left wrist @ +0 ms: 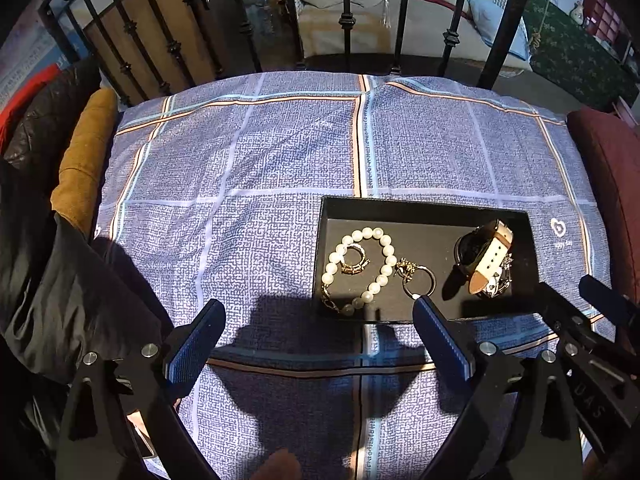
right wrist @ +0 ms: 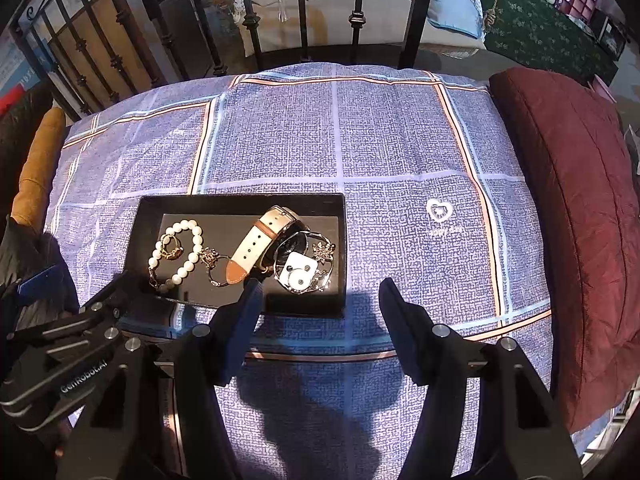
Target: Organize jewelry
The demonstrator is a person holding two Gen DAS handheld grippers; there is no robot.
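A blue checked cloth (right wrist: pixel 360 140) covered the whole tabletop, with a maroon cushion (right wrist: pixel 568 208) along its 3 o'clock edge and a mustard-coloured one (left wrist: pixel 86 160) at 9 o'clock. Black iron railings (left wrist: pixel 348 20) stood at 12 o'clock beyond the cloth.

On the cloth lay a shallow black tray (right wrist: pixel 240 200), and all the jewelry I could see sat inside it. The left gripper (left wrist: pixel 318 312) hung above the cloth at the tray's 8 o'clock corner, its jaws wide apart and holding nothing, one blue pad overlapping the tray's near rim in the left wrist view. The right gripper (right wrist: pixel 320 292) hung at the tray's 5 o'clock corner, jaws likewise apart and empty.

In the tray, a watch (right wrist: pixel 260 248) with a cream and tan strap lay near the middle, its dark face touching a silver bangle (right wrist: pixel 316 240) at the 3 o'clock end. Inside that bangle rested a small white card (right wrist: pixel 298 272) bearing stud earrings. At the 9 o'clock end a pearl bracelet (left wrist: pixel 380 264) curled in a loop, a gold ring (left wrist: pixel 354 260) lying within it. Between the bracelet and the watch lay a thin ring with a gold charm (left wrist: pixel 416 276).
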